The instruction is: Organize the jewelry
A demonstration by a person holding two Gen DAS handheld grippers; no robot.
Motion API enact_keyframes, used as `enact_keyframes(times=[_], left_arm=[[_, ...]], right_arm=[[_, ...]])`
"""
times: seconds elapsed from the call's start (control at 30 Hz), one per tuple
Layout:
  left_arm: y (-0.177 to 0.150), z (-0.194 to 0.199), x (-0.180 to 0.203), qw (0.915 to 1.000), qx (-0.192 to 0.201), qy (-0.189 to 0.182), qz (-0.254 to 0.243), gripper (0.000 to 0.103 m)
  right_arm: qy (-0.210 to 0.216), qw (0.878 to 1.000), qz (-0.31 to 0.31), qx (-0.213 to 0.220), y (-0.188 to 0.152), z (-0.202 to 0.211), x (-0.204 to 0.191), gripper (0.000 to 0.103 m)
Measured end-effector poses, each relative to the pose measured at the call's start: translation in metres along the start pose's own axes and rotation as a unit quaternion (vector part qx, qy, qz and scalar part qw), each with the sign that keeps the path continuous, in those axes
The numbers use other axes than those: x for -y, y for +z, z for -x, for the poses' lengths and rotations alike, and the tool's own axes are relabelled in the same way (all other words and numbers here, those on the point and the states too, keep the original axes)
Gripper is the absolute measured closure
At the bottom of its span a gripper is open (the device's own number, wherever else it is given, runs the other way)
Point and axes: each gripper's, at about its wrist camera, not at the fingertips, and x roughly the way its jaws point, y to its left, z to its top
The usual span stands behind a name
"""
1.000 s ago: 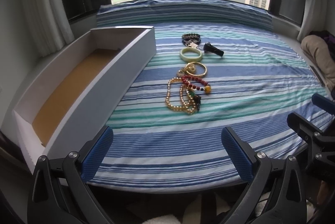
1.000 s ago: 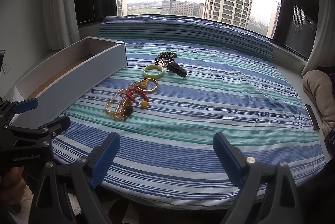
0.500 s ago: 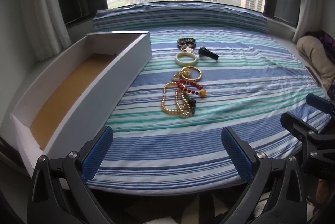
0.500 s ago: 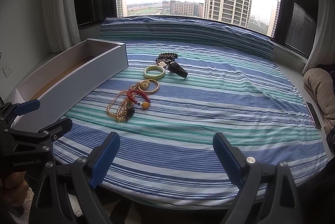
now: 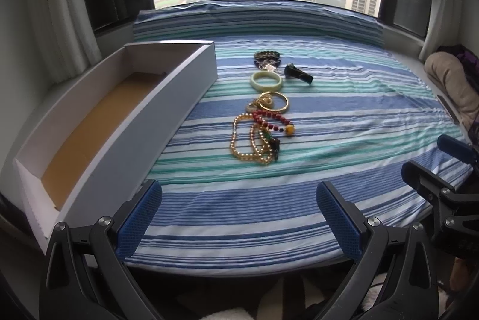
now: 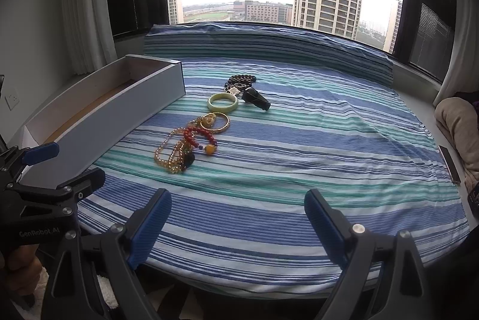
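Jewelry lies in a line mid-bed on the striped sheet [image 5: 344, 116]: gold bead strand [image 5: 248, 140], red beads [image 5: 269, 119], gold bangle [image 5: 274, 101], pale green bangle [image 5: 266, 80], dark beads [image 5: 267, 58]. Long white box [image 5: 119, 122] at left. Left tool [image 5: 239, 215] and right tool [image 6: 238, 218] both wide, empty, near edge.

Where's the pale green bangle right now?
In both views the pale green bangle lies mid-bedspread, right of the open box, between the dark bead bracelet and the gold bangle.

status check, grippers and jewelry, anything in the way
Left gripper and right gripper open, empty. Gold bead necklace, pale green bangle on striped blue sheet; long white box empty. Path clear.
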Motion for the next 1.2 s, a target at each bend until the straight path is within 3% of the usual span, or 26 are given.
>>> enact_keyframes(times=[1.2], left_arm=[[-0.0022, -0.0069, 0.0011, 0.9998, -0.019, -0.006, 0.0, 0.001]], right_arm=[[0.004, 1.0, -0.001, -0.004, 0.0, -0.0008, 0.0004, 0.01]])
